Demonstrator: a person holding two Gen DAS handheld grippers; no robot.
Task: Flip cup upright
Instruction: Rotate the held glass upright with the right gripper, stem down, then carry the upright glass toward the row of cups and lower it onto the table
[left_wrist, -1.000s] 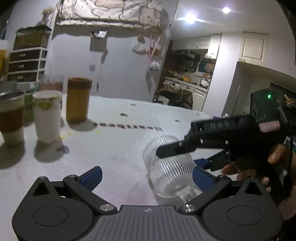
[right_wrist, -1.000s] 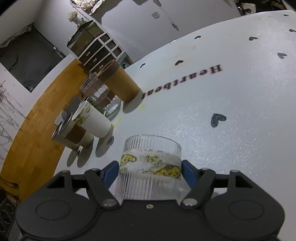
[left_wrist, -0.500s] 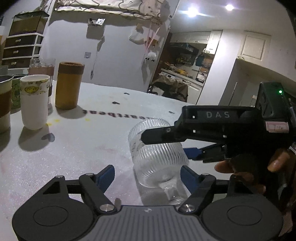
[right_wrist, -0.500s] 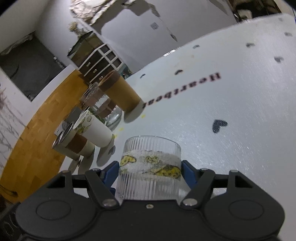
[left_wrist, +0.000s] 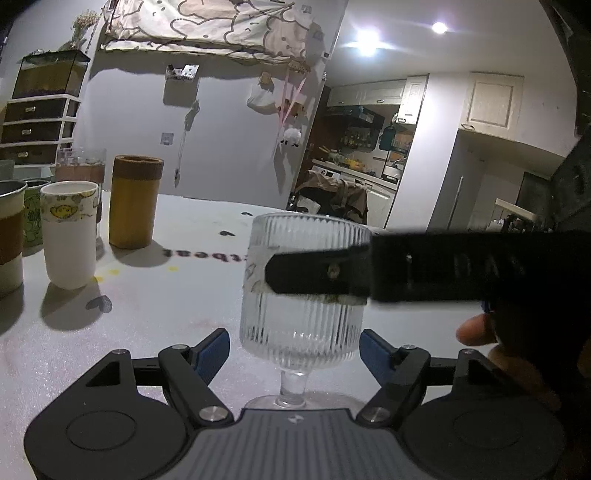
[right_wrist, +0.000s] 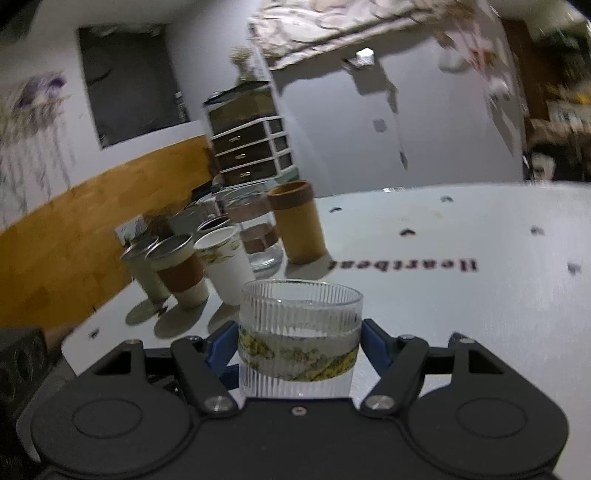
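One ribbed cup (left_wrist: 301, 295) upright, right gripper (right_wrist: 299, 343) clamping it, left gripper (left_wrist: 293, 349) spread (tumblers (left_wrist: 70, 236) nearby)

— From the left wrist we look low across the white table (left_wrist: 177, 306), over our left gripper (left_wrist: 293, 347) at the bottom of the frame, toward the kitchen at the right.

— From the right wrist we face the drawer unit (right_wrist: 255, 147), upper middle.

— We share the ribbed glass cup (left_wrist: 303, 295), close at centre in both, and the brown tumbler (left_wrist: 133, 201).
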